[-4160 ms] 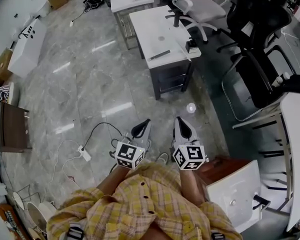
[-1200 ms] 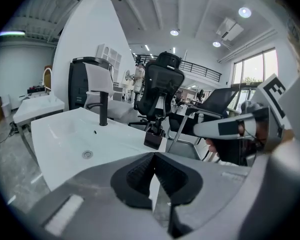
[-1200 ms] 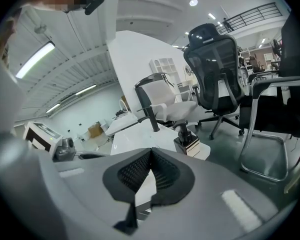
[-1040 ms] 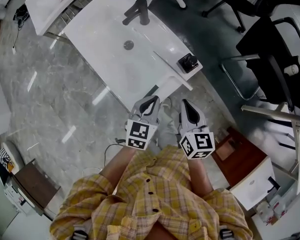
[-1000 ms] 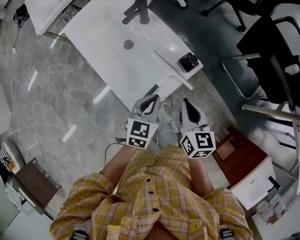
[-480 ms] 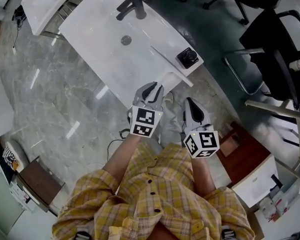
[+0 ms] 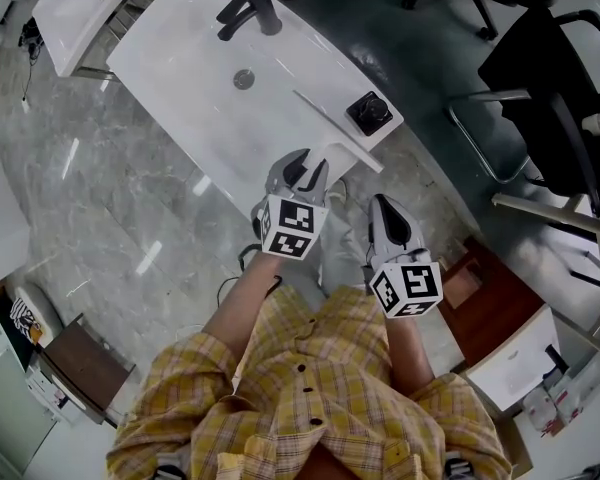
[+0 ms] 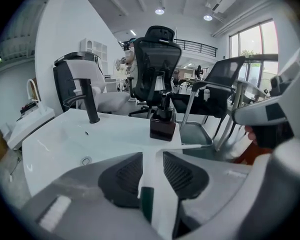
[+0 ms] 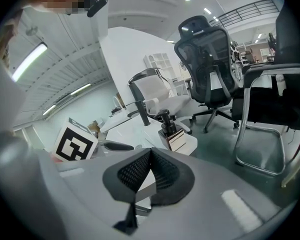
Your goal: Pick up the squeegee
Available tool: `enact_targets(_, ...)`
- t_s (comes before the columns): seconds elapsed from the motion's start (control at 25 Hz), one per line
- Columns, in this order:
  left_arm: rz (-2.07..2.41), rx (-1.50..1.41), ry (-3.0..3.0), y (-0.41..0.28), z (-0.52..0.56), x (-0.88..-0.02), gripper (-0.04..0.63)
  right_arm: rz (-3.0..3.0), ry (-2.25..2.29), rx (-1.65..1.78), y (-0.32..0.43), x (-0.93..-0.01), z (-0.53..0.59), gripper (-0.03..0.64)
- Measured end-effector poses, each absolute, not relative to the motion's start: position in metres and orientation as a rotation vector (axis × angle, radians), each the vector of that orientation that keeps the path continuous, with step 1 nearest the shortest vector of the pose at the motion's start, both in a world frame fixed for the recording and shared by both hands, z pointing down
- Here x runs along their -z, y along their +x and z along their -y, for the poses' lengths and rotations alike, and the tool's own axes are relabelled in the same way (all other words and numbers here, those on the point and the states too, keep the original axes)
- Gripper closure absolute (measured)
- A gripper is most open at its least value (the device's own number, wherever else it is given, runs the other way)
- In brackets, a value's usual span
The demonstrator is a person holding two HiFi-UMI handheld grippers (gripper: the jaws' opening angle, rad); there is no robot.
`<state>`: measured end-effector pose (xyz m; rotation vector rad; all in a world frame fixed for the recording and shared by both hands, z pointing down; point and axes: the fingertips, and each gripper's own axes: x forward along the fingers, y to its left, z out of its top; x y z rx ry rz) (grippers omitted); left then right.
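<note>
A white squeegee lies on the near right corner of the white sink top. Its blade runs along the front edge and its handle points towards me. My left gripper hangs over that corner with its jaws opening. In the left gripper view the squeegee, with its white handle and dark green end, runs between the two black pads of the left gripper, which stand apart from it. My right gripper is held lower right, off the sink top. In its own view the right gripper has its pads meeting on nothing.
On the sink top stand a black faucet, a drain and a black soap dispenser. Black office chairs are at the right, a brown cabinet at the lower right, and a second white table at the upper left.
My left gripper has moved forward and down to the sink's front corner, and its jaws have gone from shut to open round the squeegee handle. The right gripper has sunk a little.
</note>
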<state>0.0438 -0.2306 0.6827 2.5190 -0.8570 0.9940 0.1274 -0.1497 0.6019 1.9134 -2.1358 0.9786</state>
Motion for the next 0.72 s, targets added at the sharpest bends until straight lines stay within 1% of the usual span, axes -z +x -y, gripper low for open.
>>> enact_targets(0.72,0.813,-1.190,2.553,0.062,0.248,-0.718,0.477,2.109,1.923,-1.039,0.140,-0.613,0.146,0.620)
